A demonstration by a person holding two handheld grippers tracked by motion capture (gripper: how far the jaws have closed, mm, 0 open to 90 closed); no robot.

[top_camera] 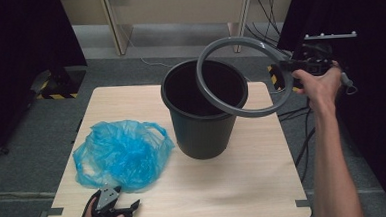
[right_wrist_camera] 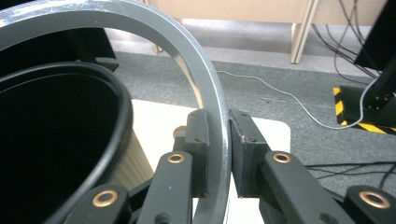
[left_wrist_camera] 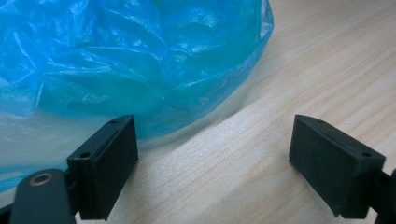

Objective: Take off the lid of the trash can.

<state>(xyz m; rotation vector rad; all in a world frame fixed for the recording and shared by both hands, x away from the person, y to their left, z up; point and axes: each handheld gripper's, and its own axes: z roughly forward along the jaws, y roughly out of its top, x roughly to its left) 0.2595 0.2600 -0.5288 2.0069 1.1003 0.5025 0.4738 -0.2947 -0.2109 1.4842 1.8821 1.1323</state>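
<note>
A dark grey bin (top_camera: 205,118) stands upright in the middle of the wooden table (top_camera: 245,186). Above its right side a grey plastic ring (top_camera: 239,76) hangs tilted in the air, with my right gripper (top_camera: 291,63) shut on its right edge. In the right gripper view the jaws pinch the ring's band (right_wrist_camera: 196,60) between them, with the bin's black rim (right_wrist_camera: 112,102) at the left. A crumpled blue plastic bag (top_camera: 121,155) lies at the table's left. My left gripper (top_camera: 118,205) rests near the front left edge, open, its pads (left_wrist_camera: 109,163) just short of the bag (left_wrist_camera: 130,56).
Cables (top_camera: 291,116) trail over the grey floor right of the table. Black curtains hang at both sides. A yellow-and-black striped base (top_camera: 55,93) sits at the far left, and light wooden furniture legs (top_camera: 114,27) stand behind.
</note>
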